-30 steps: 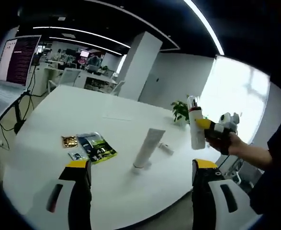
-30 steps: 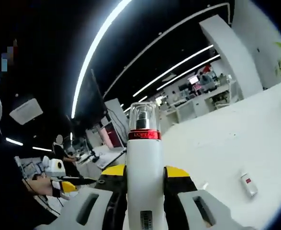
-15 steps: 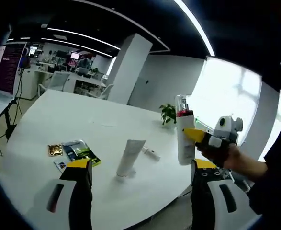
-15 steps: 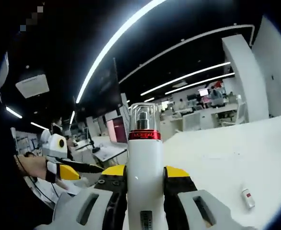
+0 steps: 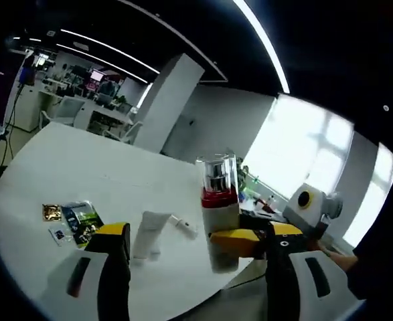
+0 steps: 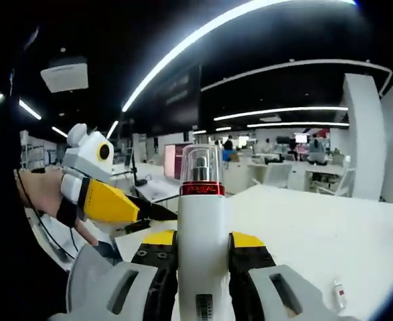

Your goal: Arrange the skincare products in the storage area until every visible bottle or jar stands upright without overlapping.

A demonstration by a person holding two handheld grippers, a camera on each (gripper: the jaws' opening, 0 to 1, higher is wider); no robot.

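While my right gripper [image 6: 203, 257] clamps the white pump bottle [image 6: 201, 234] low on its body, the bottle's long axis runs straight up between the jaws, red collar and clear cap on top. In the left gripper view that same bottle [image 5: 219, 217] hangs upright in the air off the near edge of the white table [image 5: 62, 167], carried by the right gripper [image 5: 240, 242] coming in from the right.

My left gripper [image 5: 193, 267] is wide open, nothing between the jaws. It also shows at the left of the right gripper view [image 6: 126, 207], beside the bottle.

On the table: a white tube [image 5: 149, 233] stands on its cap, leaning a little. Just past it a small white bottle [image 5: 183, 226] lies on its side; the same one [image 6: 339, 295] sits far right in the right gripper view. Sachets [image 5: 72, 221] lie flat to the left of the tube.

Judgement: next move is setting the pump bottle down. Free table lies forward and left of it, toward the tube, so the right hand has to go in over the edge and lower along the bottle's axis, base first, clear of the tube. The lying small bottle is likely for the open left gripper, which points that way.
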